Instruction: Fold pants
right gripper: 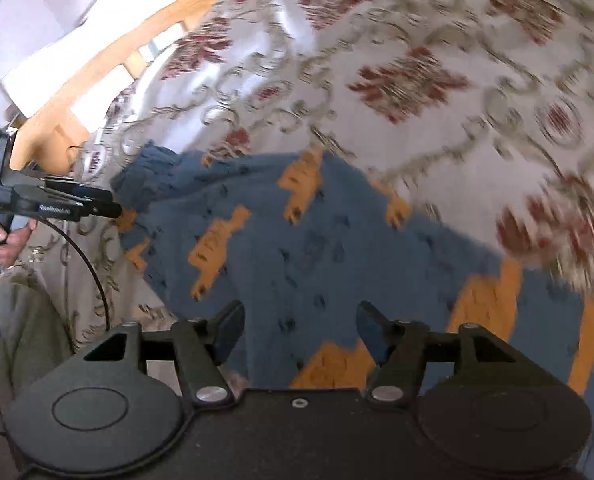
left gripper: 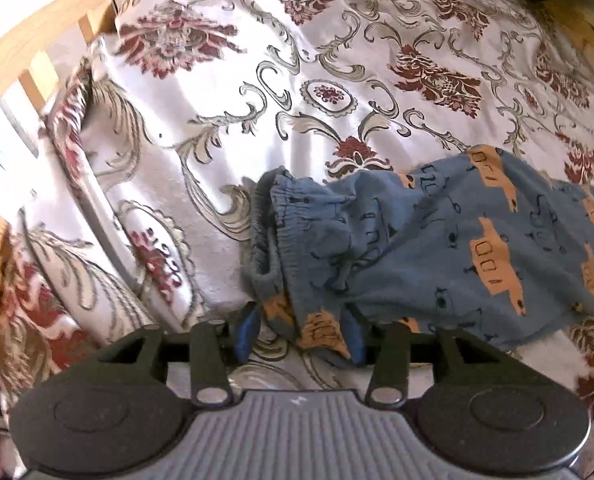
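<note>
Blue pants (left gripper: 417, 240) with orange vehicle prints lie on the floral bedspread (left gripper: 297, 80), with the elastic waistband (left gripper: 273, 232) bunched at the left. My left gripper (left gripper: 301, 332) is open, and the waistband's near corner lies between its blue fingertips (left gripper: 249, 328). In the right wrist view the pants (right gripper: 297, 240) spread across the middle. My right gripper (right gripper: 301, 332) hangs open low over the cloth and holds nothing. The left gripper (right gripper: 115, 210), held by a hand (right gripper: 1, 236), touches the waistband end there.
A wooden bed frame with slats (left gripper: 37, 72) runs along the far left edge, and it also shows at the upper left in the right wrist view (right gripper: 109, 64). A pillow (left gripper: 109, 216) in the same floral cloth lies left of the pants. A cable (right gripper: 93, 268) trails from the left gripper.
</note>
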Available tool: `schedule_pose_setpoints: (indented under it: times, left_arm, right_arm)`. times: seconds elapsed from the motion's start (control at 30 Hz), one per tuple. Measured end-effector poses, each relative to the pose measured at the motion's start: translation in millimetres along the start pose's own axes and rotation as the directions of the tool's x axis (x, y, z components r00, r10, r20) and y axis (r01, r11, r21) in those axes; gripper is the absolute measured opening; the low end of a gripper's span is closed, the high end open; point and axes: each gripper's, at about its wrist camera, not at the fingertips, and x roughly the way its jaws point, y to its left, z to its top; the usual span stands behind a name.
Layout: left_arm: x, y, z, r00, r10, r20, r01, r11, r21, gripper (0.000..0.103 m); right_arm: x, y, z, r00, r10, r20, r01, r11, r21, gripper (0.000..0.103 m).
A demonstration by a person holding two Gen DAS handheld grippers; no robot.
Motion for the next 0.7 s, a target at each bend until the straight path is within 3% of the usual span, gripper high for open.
schedule_pose_setpoints:
  times: [0.1, 0.3, 0.33, 0.37, 0.53, 0.7]
  left_arm:
    - [19, -4, 4, 0.994, -0.023, -0.103, 0.021, 1.000, -0.021, 0.048]
    - [15, -20, 10, 0.981, 0.060, -0.182, -0.065, 0.998, -0.020, 0.046]
    - [13, -22, 10, 0.981, 0.073, -0.180, -0.077, 0.997, -0.016, 0.038]
    - [13, -24, 10, 0.979, 0.095, -0.180, -0.099, 0.995, -0.016, 0.013]
    - [12, -22, 14, 0.981, 0.112, -0.157, -0.120, 0.992, -0.043, 0.006]
    - [-15, -34, 18, 0.981, 0.193, -0.023, -0.193, 0.981, 0.011, 0.003]
  right_arm:
    - [2, -5, -21, 0.999, -0.010, 0.040, 0.007, 0.997, 0.078, 0.065]
    - [15, -8, -36, 0.995, -0.020, 0.100, 0.005, 0.990, 0.141, 0.065]
    - [16, -8, -37, 0.994, -0.020, 0.109, 0.005, 0.991, 0.135, 0.065]
    - [17, -7, -37, 0.993, -0.025, 0.117, 0.010, 0.991, 0.130, 0.065]
    - [18, -1, -42, 0.988, -0.071, 0.136, 0.060, 0.995, 0.084, 0.060]
    - [18, 4, -46, 0.986, -0.085, 0.146, 0.076, 0.995, 0.068, 0.060]
